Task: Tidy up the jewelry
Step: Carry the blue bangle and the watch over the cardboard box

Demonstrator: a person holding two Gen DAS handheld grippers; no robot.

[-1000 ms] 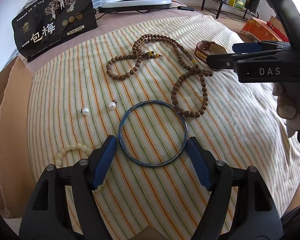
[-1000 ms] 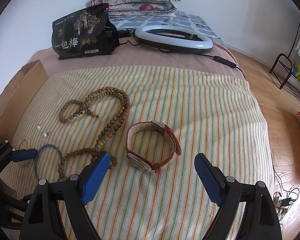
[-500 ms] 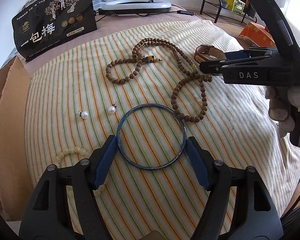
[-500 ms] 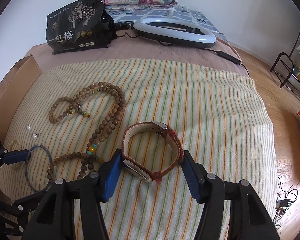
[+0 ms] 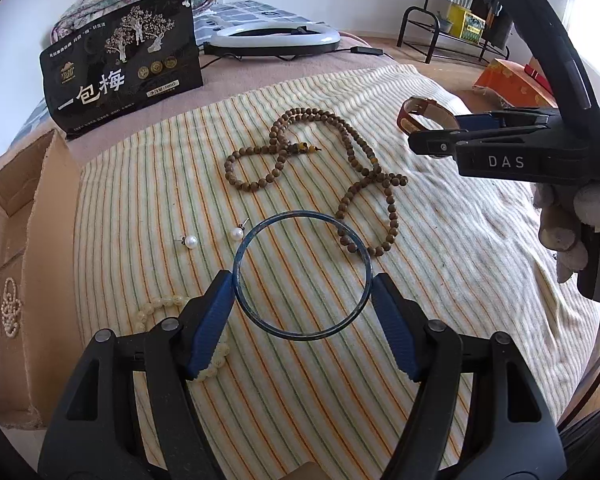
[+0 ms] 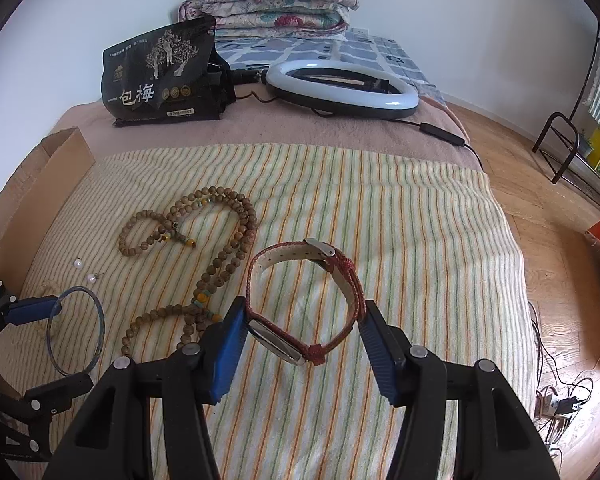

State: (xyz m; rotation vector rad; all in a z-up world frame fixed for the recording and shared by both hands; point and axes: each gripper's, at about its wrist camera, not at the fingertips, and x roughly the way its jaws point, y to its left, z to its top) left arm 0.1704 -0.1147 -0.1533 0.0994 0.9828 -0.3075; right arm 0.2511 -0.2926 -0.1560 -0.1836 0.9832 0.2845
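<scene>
Left tool (image 5: 303,306) clasps the blue bangle (image 5: 302,273) across its width, just off the striped towel (image 5: 440,248). Right tool (image 6: 302,342) pinches the red-strapped watch (image 6: 306,300) between its pads (strap loop running away from it); cardboard box (image 5: 28,248) lies leftward, nearer the left hand.

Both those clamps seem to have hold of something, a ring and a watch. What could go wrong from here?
1. The blue bangle is thin and pinched only at its edges by the left gripper; it might pop free.
2. The wooden bead necklace lies against the bangle and could get dragged.
3. The watch strap may flex in the right gripper.
</scene>
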